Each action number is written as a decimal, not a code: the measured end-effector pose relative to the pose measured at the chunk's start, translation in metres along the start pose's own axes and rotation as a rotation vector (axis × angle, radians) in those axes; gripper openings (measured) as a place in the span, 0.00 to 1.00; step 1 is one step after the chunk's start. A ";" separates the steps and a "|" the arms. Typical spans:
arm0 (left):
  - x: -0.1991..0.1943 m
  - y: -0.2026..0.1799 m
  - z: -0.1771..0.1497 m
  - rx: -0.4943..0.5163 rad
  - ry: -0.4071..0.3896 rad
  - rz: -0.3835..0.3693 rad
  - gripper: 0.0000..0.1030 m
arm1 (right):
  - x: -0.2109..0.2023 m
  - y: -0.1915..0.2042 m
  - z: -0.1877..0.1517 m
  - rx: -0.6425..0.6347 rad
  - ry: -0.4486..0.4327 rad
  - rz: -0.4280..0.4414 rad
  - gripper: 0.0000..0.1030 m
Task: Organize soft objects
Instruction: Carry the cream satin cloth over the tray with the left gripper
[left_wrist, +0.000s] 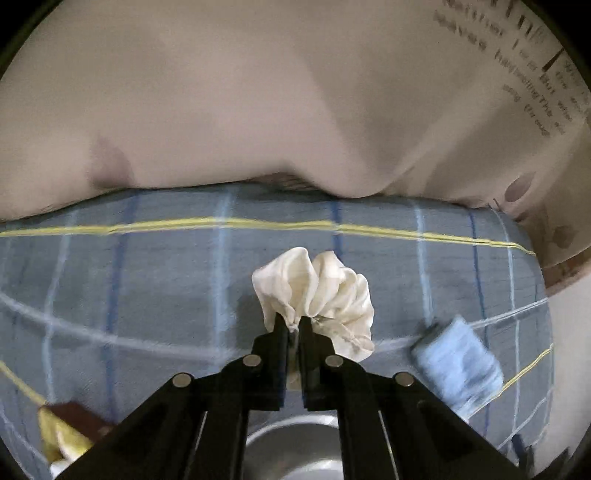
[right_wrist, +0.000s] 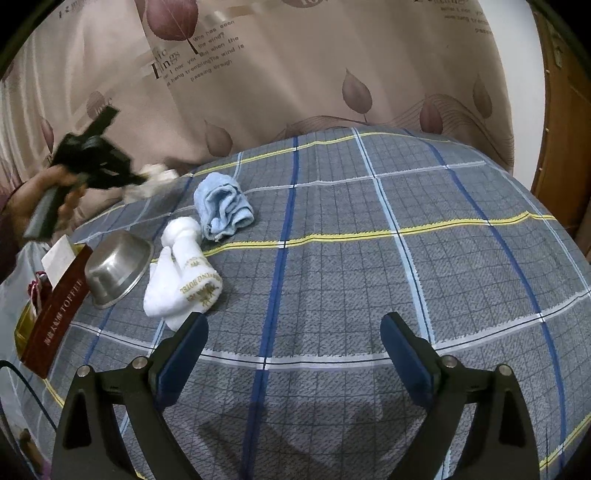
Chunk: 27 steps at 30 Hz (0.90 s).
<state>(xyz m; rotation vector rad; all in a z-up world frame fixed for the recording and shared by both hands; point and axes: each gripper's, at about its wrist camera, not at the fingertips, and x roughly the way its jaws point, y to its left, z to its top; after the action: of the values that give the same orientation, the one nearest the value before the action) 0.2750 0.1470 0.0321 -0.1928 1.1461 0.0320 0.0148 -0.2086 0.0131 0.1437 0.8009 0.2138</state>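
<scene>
- Because the left tool (left_wrist: 291, 325) pinches only a thin gathered fold of the cream scrunchie (left_wrist: 317, 291), with most of the ruffled cloth hanging free beyond the tips, the fabric could slide out and drop onto the bed (right_wrist: 332, 258); that is a judgement from how little is caught
- Seen from the right wrist, that tool and the hand (right_wrist: 61, 192) carrying it are blurred, up near the bed's far left corner against the curtain (right_wrist: 295, 74), so a quick swing could shake the scrunchie loose
- Right tool (right_wrist: 293, 354) is spread wide, holding nothing, over bare checked cover near the bed's near edge
- A steel bowl (right_wrist: 118, 266) lies tipped on its side near the left edge, just beside a maroon box (right_wrist: 55, 317); if the bowl is the target, its tilt could let a soft thing roll back out
- A white towel (right_wrist: 184, 277) lies beside the bowl, with a blue cloth (right_wrist: 221, 206) just beyond it; both sit close to the left tool's likely path and could be dragged or nudged
- Whether the bowl's mouth is clear, I cannot tell
</scene>
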 end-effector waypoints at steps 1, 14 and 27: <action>-0.007 0.006 -0.006 -0.003 -0.008 0.023 0.05 | 0.000 0.000 0.000 0.000 0.001 -0.001 0.91; -0.092 0.040 -0.103 -0.051 -0.113 0.055 0.05 | 0.006 -0.001 0.000 -0.008 0.032 -0.026 0.91; -0.147 0.089 -0.214 -0.200 -0.192 0.013 0.05 | 0.009 -0.001 0.002 -0.016 0.049 -0.043 0.92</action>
<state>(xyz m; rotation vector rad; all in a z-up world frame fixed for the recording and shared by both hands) 0.0107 0.2090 0.0683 -0.3528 0.9515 0.1734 0.0225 -0.2076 0.0076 0.1064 0.8506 0.1833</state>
